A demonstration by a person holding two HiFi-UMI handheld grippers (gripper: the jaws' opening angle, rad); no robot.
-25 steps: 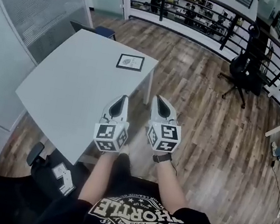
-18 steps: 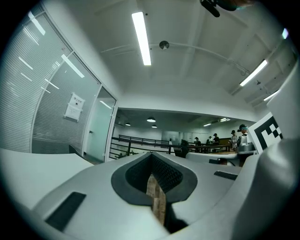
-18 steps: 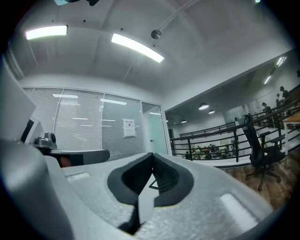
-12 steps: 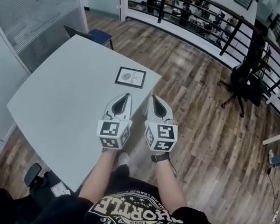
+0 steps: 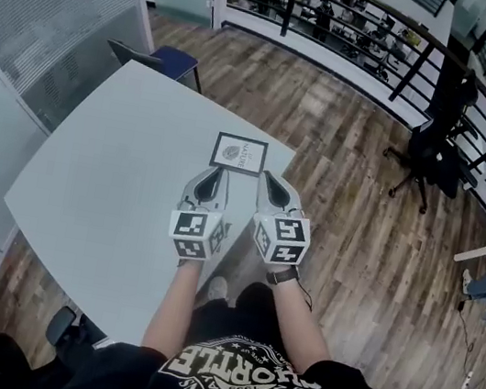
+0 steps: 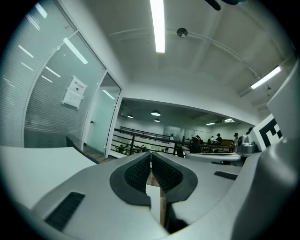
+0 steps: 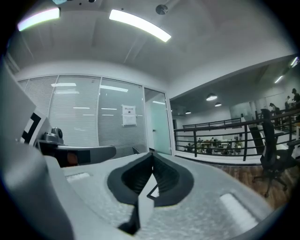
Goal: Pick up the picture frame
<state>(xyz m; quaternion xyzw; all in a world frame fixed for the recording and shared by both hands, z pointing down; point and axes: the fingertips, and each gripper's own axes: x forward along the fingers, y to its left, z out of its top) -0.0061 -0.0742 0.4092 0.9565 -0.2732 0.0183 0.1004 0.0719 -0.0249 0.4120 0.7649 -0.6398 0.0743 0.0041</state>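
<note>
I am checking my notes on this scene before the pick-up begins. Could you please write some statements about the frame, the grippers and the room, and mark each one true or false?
1. The picture frame lies flat on the white table. True.
2. The left gripper and the right gripper both have their jaws together. True.
3. The left gripper holds the frame. False: nothing is between its jaws; the frame lies ahead of both grippers.
4. The frame lies at the table's edge nearest the person. False: it lies near the far corner.
5. A black office chair stands on the wooden floor, right of the table. True.
</note>
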